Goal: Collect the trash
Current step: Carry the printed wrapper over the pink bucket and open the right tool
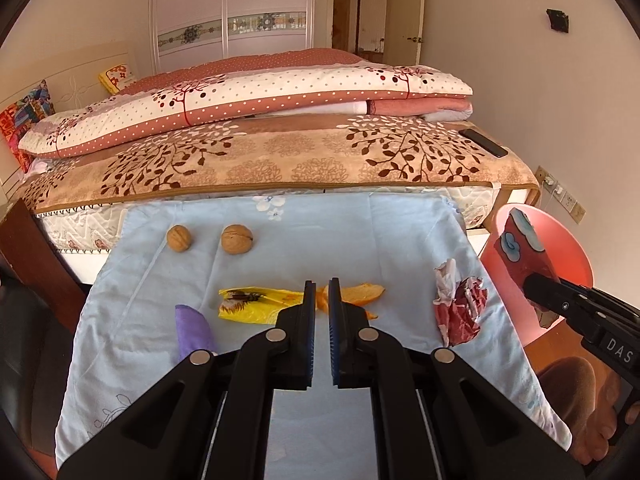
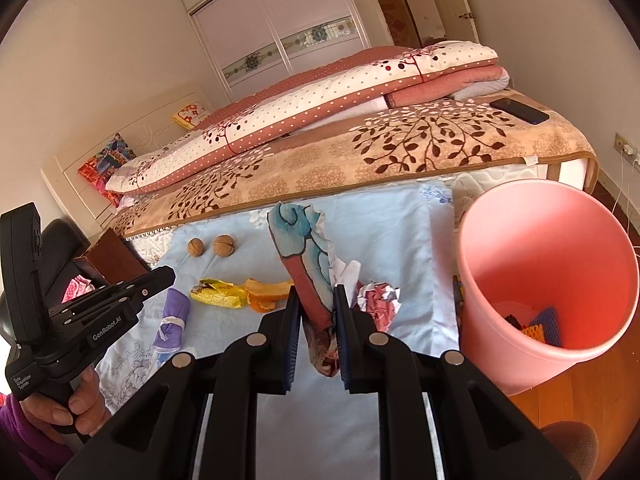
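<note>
walnuts: 2 | wrapper: 1 | bin: 1

So there's this big bed with a tan leaf-print blanket. On top of it sits a folded pink-and-white polka-dot quilt, a black phone lies near its right corner, and white sliding wardrobe doors stand behind it.

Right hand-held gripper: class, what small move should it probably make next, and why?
Probably carry the wrapper over the pink bin and release it: the right hand-held gripper already pinches it, and the open bin stands just to its right.
</note>
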### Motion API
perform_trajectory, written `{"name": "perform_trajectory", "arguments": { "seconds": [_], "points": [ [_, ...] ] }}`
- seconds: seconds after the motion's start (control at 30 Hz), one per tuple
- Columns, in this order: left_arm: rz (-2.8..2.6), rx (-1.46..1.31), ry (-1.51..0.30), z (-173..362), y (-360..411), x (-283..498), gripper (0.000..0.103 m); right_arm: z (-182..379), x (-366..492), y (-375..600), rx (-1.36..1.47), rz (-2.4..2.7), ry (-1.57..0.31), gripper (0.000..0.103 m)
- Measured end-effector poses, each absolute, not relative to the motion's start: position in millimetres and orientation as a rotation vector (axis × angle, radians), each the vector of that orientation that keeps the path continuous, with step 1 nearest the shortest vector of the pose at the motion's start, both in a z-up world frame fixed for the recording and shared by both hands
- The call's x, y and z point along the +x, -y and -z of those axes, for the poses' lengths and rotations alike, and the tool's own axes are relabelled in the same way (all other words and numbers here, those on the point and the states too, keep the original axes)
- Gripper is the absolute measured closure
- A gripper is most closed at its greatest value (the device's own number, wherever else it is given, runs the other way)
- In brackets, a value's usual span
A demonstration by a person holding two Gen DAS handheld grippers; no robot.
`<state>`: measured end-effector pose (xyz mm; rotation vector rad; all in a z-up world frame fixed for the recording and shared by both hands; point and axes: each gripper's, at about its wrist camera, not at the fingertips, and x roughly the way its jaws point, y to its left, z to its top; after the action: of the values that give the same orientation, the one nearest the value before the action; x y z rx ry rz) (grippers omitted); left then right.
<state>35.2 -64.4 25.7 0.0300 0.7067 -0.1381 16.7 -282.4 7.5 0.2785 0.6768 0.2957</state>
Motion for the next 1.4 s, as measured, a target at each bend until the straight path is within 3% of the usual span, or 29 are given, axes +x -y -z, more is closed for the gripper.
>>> {"name": "perform_trajectory", "arguments": {
  "seconds": [0.73, 1.4],
  "points": [
    [0.478, 0.107, -0.624, -39.8, 226.3, 68.4, 0.097, 2.4, 7.9, 419.1, 0.408, 0.055, -0.630, 0.087],
    [0.664, 0.005, -0.711, -15.6, 249.9, 89.6, 0.097, 29.5, 14.1, 453.0, 0.454, 0.151, -0.668, 0.086]
  ]
}}
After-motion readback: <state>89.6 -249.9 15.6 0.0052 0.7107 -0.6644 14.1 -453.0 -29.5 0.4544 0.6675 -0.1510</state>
